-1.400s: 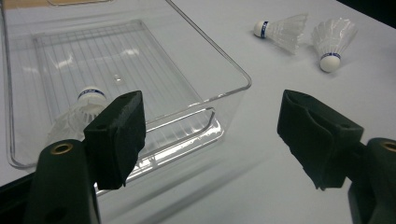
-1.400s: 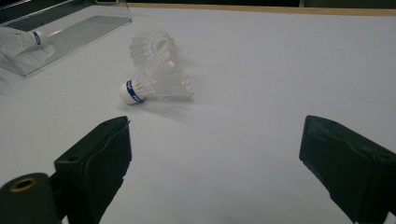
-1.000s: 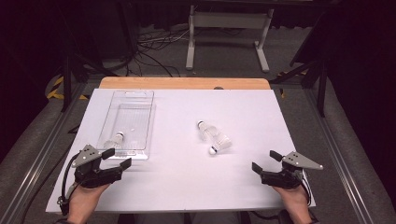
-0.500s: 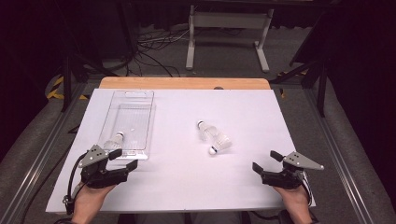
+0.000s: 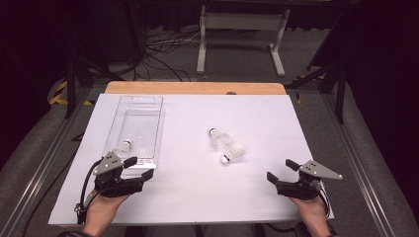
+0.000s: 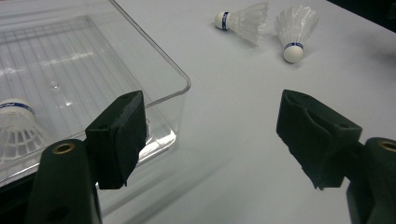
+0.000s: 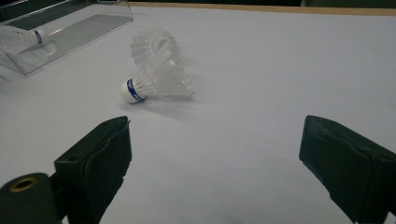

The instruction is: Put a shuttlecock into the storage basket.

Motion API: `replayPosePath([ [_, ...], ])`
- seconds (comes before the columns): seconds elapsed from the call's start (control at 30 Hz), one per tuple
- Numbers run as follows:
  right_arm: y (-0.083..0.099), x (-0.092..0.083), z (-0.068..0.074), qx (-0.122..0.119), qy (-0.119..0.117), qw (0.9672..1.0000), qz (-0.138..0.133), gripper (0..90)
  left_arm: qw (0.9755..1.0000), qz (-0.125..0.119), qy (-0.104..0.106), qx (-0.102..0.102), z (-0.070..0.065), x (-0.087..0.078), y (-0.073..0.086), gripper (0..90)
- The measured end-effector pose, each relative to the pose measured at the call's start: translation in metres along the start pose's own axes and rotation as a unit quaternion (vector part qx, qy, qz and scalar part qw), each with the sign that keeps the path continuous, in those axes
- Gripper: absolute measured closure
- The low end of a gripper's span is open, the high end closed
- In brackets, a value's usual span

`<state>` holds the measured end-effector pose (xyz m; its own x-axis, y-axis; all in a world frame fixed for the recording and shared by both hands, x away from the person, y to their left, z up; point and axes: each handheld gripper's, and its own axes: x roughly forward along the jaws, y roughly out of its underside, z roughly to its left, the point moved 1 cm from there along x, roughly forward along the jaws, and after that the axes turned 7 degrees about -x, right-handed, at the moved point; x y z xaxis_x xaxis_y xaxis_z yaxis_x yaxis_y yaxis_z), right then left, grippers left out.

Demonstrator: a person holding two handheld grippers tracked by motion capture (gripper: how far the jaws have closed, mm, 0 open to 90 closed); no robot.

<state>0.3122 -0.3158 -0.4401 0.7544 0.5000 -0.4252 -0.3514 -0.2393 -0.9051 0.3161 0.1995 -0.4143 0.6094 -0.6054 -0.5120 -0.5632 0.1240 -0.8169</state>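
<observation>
High view: a white counter [image 5: 197, 197] seen from above, with a person's two hands coming in from the bottom edge, each holding a two-jaw tool. The work in hand appears to be moving shuttlecocks into a clear tray [image 5: 136, 126] that sits at the counter's left, running front to back.

One shuttlecock [image 5: 122, 147] already lies inside the tray at its near end. Two more are left to move: the far shuttlecock [image 5: 217, 137] and the near shuttlecock [image 5: 233, 152] lie on their sides in the middle of the counter, so close together that they may be touching; the view is too small to be sure. About a third of the job looks done.

The left tool [image 5: 137, 167] rests just beside the tray's near right corner, jaws released and holding nothing. In the left gripper view, its left jaw stands in front of the tray's rounded corner and the right jaw hangs over bare counter. The right tool [image 5: 281, 170] rests near the counter's front right, jaws also spread wide and empty, with the two loose shuttlecocks ahead of it and to its left.

Room to move is generous. Bare counter lies between each tool and the loose pair, and nothing stands in the path from them to the tray. The tray's raised rim is the one edge to clear when carrying a shuttlecock in. The right hand sits close to the counter's front right edge.
</observation>
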Motion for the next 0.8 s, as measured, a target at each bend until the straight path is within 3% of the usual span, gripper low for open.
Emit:
replayPosePath([
  [0.8,0.000,0.000,0.000,-0.002,-0.001,1.0000,-0.001,10.1,0.9995,0.012,0.022,0.017,-0.016,0.030,-0.020,25.5],
])
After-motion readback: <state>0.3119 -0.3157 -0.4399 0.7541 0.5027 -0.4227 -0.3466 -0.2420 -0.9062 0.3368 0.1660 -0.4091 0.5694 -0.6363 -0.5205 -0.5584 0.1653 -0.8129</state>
